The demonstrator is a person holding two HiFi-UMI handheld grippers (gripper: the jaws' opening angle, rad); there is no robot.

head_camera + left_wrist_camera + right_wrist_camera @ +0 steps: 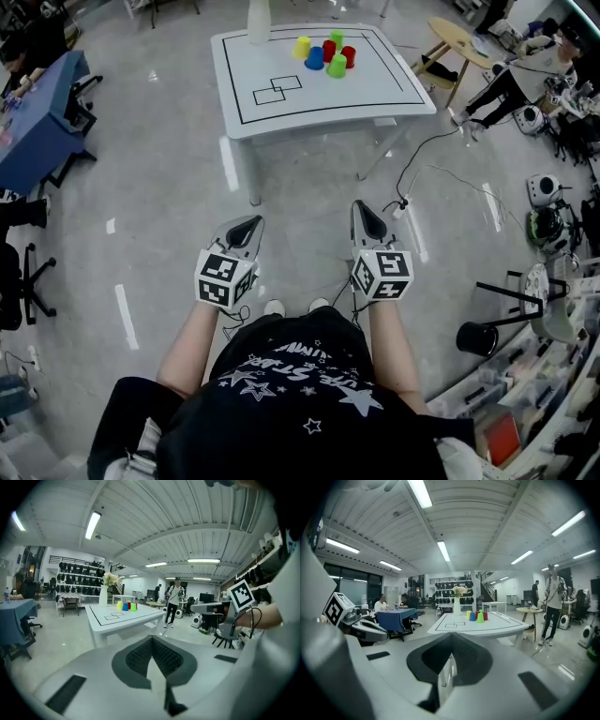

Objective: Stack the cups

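Task not started. The left gripper (246, 226) and right gripper (367, 212) are held side by side at waist height over bare floor (169, 187), both pointing toward the worktop (309, 101), which is well ahead of them.

Left gripper: pads together, nothing between them. Right gripper: also fully closed and empty (each gripper view shows only its own pads meeting, with the room beyond).

The cups (325, 53) are in a loose cluster on the far part of the worktop, well apart from both grippers, straight ahead of the right gripper and ahead and to the right of the left one. Colours: yellow cup (301, 47), blue cup (315, 58), plus reds and greens, about six in all. They look to stand side by side, touching or nearly so. They are too small in the frames to tell whether any is already nested in another.

A white vase (259, 21) stands beyond the cups' left side. Two overlapping square outlines (277, 89) are drawn on the worktop, nearer the grippers than the cups; nothing stands on them.

Done: nothing visible. Left, as I judge it: close the distance to the worktop, open a gripper, pick up the first cup, then nest them one by one until there is a single stack. Whether the stack belongs on the squares is a guess.
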